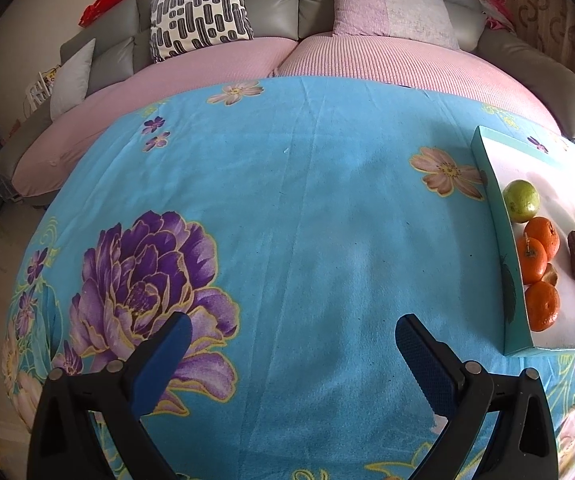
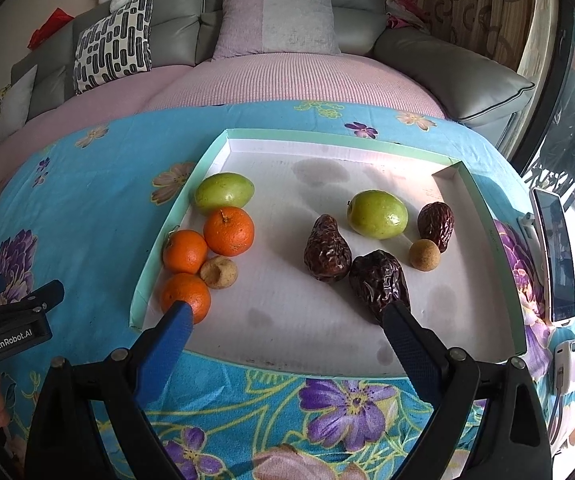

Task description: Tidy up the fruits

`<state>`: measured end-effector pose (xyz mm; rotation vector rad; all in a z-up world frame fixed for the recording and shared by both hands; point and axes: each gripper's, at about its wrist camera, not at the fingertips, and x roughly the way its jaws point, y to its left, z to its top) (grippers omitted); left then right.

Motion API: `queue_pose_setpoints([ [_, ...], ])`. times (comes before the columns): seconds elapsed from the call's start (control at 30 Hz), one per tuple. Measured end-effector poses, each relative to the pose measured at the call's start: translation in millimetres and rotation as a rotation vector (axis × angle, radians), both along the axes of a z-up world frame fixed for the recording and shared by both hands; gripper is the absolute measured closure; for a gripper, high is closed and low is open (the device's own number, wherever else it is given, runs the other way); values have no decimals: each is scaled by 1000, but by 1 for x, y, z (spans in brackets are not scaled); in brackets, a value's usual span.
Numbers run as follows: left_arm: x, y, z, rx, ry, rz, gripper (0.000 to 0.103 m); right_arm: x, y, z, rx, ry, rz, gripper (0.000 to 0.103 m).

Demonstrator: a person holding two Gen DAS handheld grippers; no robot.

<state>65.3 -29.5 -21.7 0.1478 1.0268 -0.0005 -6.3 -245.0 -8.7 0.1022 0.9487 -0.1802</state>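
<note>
The near tip of the nearest orange [image 2: 185, 295] is hidden behind the left finger of the right tongs [image 2: 287, 318]; the nearest dried date [image 2: 379, 280] is partly covered by the right finger. In the left wrist view the tray [image 1: 495, 216] is cut off at the right edge, so only part of the fruit shows there.

The tray is a shallow cardboard lid, white inside with faint stains, pale green rim. Fruit in it: three oranges with pitted skin at the left wall, touching one another; a smooth green fruit [image 2: 223, 193] beyond them; a dull tan, dented fruit [image 2: 218, 272] beside them. To the right lie a second green fruit [image 2: 377, 214], three wrinkled dark dates and a small round tan fruit [image 2: 424, 254].

Right tongs: released, jaws spread wide, holding nothing. Left tongs [image 1: 293, 336]: likewise released, over bare blue floral cloth [image 1: 287, 200] on the table.

A phone [image 2: 555, 248] on a stand lies right of the tray. A grey sofa [image 2: 287, 4] with cushions stands beyond.
</note>
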Motion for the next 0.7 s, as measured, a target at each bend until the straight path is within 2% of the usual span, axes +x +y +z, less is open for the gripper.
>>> queue_pose_setpoints([
  [0.7,-1,0,0,-4,5,0,0,0,2,0,3,7,8,7],
])
